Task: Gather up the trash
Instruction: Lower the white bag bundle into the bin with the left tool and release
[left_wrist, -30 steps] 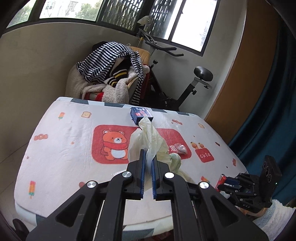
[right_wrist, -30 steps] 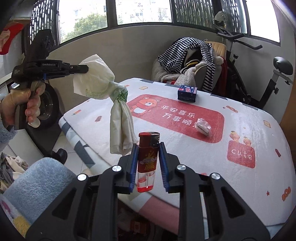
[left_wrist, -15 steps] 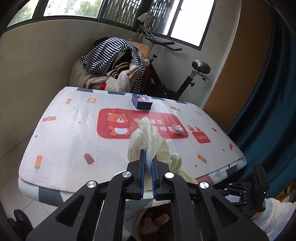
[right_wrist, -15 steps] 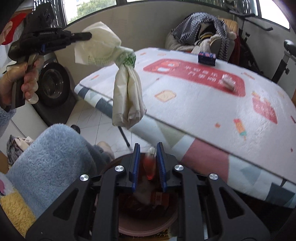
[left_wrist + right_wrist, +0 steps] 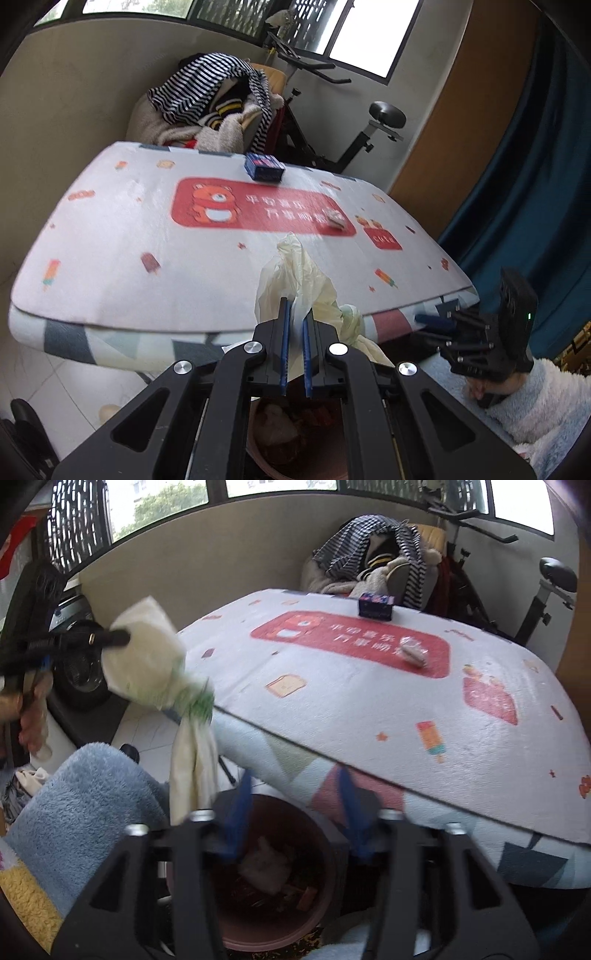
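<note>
Through the left wrist view, the left gripper [image 5: 294,334] has its blue-lined fingers nearly closed, pinching the top of a cream plastic bag [image 5: 295,280] that bunches above them and hangs knotted to the right. Below the fingers sits a dark reddish trash bin [image 5: 295,435] with crumpled scraps inside. Beyond lies the counter [image 5: 110,236] under a white cloth printed with a red bear panel; a small blue box [image 5: 264,167] stands near its far edge and a crumpled wrapper [image 5: 335,218] rests on the red panel. At the right, the right gripper [image 5: 430,319] is held by a hand in a fluffy pale sleeve [image 5: 546,398].

Over in the right wrist view, the right gripper [image 5: 291,819] hangs above the trash bin [image 5: 258,934] with its fingers spread wide and nothing between them. To the left, the left gripper [image 5: 122,638] grips the plastic bag [image 5: 147,664], whose tail dangles just beside the bin. The blue box [image 5: 375,605] and wrapper [image 5: 413,651] lie well apart on the counter [image 5: 369,709].
</note>
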The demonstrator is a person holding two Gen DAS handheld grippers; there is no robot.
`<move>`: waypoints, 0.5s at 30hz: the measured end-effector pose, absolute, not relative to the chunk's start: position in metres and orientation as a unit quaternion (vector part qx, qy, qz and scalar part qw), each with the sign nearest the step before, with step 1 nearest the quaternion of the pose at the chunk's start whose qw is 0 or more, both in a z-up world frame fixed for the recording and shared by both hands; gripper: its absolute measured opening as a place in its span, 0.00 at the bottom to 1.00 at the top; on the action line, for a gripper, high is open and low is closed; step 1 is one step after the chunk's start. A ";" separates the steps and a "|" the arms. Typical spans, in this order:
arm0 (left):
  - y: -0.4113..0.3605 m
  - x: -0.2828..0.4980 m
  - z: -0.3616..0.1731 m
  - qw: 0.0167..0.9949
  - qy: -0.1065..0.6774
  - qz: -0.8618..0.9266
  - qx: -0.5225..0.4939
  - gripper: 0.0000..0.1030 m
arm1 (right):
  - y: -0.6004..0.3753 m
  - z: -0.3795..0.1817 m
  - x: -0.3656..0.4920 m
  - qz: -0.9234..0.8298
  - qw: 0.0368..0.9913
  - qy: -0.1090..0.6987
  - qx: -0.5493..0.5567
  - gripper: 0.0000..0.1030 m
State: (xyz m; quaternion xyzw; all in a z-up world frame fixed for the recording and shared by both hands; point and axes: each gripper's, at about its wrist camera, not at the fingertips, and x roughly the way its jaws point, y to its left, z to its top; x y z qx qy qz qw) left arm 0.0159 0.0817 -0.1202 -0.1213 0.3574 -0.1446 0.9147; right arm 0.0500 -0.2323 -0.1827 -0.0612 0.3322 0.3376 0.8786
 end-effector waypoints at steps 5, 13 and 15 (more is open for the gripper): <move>0.064 0.010 -0.145 0.906 0.372 -0.159 -0.124 0.06 | -0.244 -0.185 0.061 0.316 0.888 0.331 -0.049 0.81; 0.031 0.009 -0.178 0.898 0.397 -0.175 -0.074 0.06 | -0.262 -0.189 0.072 0.299 0.889 0.345 -0.024 0.89; 0.023 0.010 -0.185 0.896 0.401 -0.181 -0.062 0.06 | -0.262 -0.191 0.073 0.301 0.886 0.351 -0.029 0.89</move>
